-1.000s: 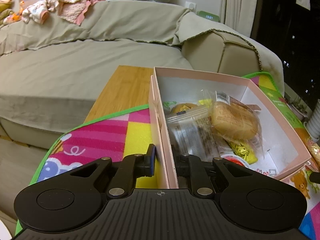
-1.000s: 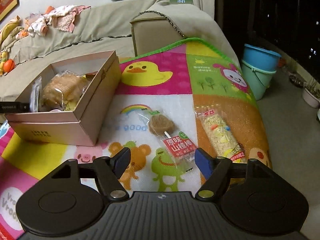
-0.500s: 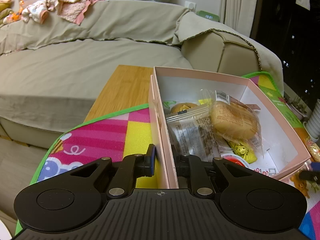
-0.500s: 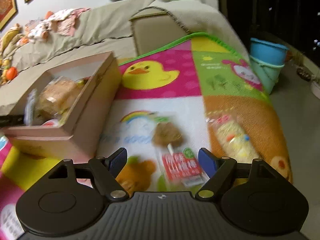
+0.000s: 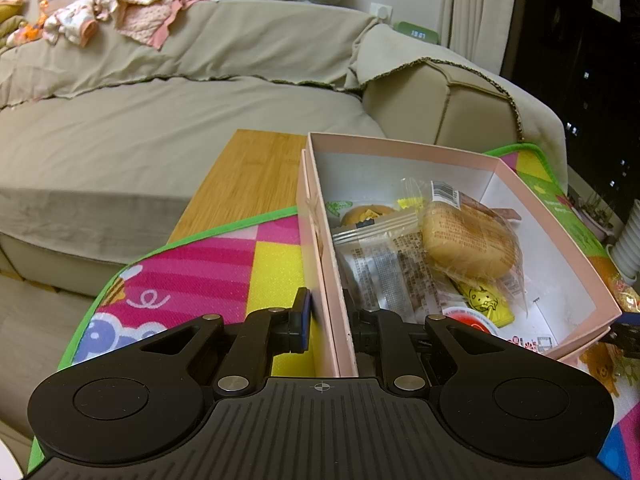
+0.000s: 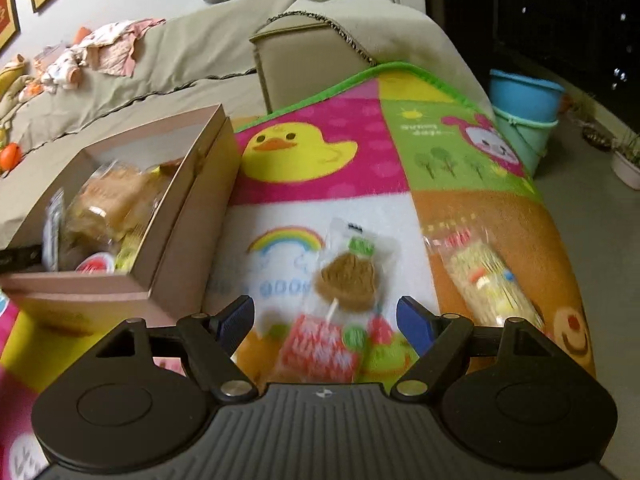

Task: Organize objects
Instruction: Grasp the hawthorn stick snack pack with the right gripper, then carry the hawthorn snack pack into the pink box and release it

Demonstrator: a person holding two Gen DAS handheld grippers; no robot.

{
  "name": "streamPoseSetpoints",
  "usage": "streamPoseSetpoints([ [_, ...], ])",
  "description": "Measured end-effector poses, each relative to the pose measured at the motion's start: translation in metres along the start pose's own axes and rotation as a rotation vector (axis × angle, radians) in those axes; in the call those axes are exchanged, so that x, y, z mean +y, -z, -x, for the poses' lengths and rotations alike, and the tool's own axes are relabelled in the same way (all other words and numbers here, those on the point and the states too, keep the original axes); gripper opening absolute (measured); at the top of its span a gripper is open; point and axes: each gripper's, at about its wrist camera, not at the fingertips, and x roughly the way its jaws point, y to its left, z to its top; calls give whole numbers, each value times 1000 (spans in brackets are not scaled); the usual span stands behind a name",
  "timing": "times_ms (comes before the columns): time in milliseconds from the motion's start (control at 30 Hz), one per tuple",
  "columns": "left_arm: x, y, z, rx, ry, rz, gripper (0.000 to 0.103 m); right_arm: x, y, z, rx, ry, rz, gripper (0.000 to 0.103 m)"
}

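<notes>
The left gripper (image 5: 329, 322) pinches the near side wall of the open pink cardboard box (image 5: 560, 216), one blue-padded finger outside the wall and the other inside, pressed close on the thin card. The box sits on a bright children's play mat (image 5: 224, 276) printed with cartoon animals, its long axis running away from the left camera toward the beige covered sofa (image 5: 160, 132). Inside lie several wrapped snacks: a round golden bun in clear film (image 5: 468, 240) on top, a clear printed packet (image 5: 384, 268) beside it, a small yellow sachet (image 5: 482, 298) and a red-and-white round lid (image 5: 466, 318) near the closest corner. The right gripper (image 6: 326, 320) hangs over the mat just right of the box with its fingers spread wide, and its jaws have just been opening. Between them, not pressed by either pad, lies a brown lollipop-shaped sweet in a clear wrapper with a red label (image 6: 340, 300); its long axis runs from the gripper away across the mat, the brown head at the far end and the red label nearest the gripper. Just to its right, apart from it, a long clear packet of pale cereal bar with coloured bits (image 6: 484, 280) lies roughly parallel, on the orange patch of the mat. The right view is somewhat blurred.
</notes>
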Motion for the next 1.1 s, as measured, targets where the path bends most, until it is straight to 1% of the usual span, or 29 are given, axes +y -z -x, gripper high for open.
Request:
streamPoseSetpoints([
  [67, 0, 0, 0, -1, 0, 0, 16, 7, -3, -6, -1, 2, 21, 75],
  [133, 0, 0, 0, -1, -1, 1, 16, 16, -3, -9, -5, 34, 66, 64],
  [167, 0, 0, 0, -1, -1, 1, 16, 20, -3, -10, -10, 47, 88, 62],
  [233, 0, 0, 0, -1, -1, 1, 16, 22, -4, -9, -10, 36, 93, 48],
  [300, 0, 0, 0, -1, -1, 1, 16, 22, -5, -8, -9, 37, 97, 42],
  [333, 0, 0, 0, -1, -1, 0, 16, 22, -5, -8, -8, 38, 98, 40],
  [600, 0, 1, 0, 1, 1, 0, 16, 20, -1, 0, 8, 18, 98, 37],
  [733, -1, 1, -1, 0, 2, 1, 16, 20, 10, 19, 46, -14, 124, 36],
  [867, -1, 2, -1, 0, 4, 4, 16, 18, 21, 50, 66, -26, 134, 36],
  [1000, -1, 2, -2, 1, 4, 5, 16, 20, 16, 87, 35, -85, 114, 36],
  [1100, -1, 2, -2, 0, 7, 7, 16, 31, 0, 113, -28, -139, 123, 36],
])
